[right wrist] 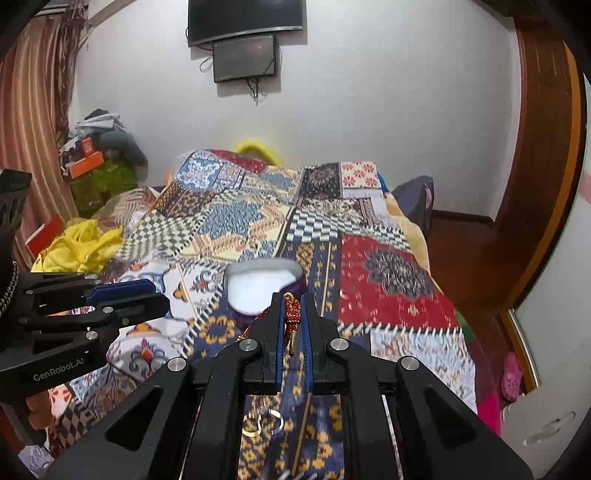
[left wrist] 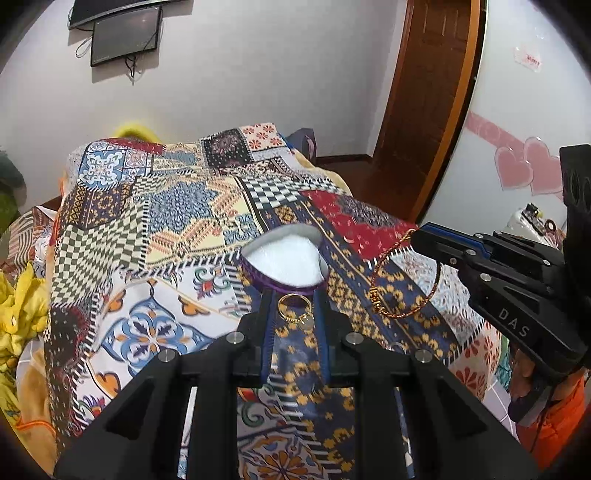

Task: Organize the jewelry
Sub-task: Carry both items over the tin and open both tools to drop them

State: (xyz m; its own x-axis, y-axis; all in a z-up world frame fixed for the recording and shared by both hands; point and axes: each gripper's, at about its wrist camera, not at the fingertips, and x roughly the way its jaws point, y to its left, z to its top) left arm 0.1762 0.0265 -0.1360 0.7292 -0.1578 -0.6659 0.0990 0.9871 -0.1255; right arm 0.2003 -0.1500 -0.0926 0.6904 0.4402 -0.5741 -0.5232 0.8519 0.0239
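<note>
Item one: red-and-gold cord bracelet [left wrist: 404, 284], clenched at its knotted end between the fingers of my right gripper [right wrist: 293, 321], the loop hanging free above the bedspread, just right of the box.

Item two: gold ring [left wrist: 294, 307] with a small round charm, lying between the parted fingers of my left gripper [left wrist: 293, 314]; those fingers are released and I cannot tell that they touch it.

Item three: heart-shaped jewelry box [left wrist: 286, 258], purple wall, white lining, open, sitting on the bed directly beyond both grippers.

Item four: two more rings [right wrist: 262, 421], one gold and one silver, lying on the cloth below my right gripper.

Setting: patchwork bedspread [left wrist: 177, 206]; yellow cloth [right wrist: 83, 245] at the left edge; two dark screens [right wrist: 245, 35] on the white wall; brown wooden door [left wrist: 424, 122] right.
</note>
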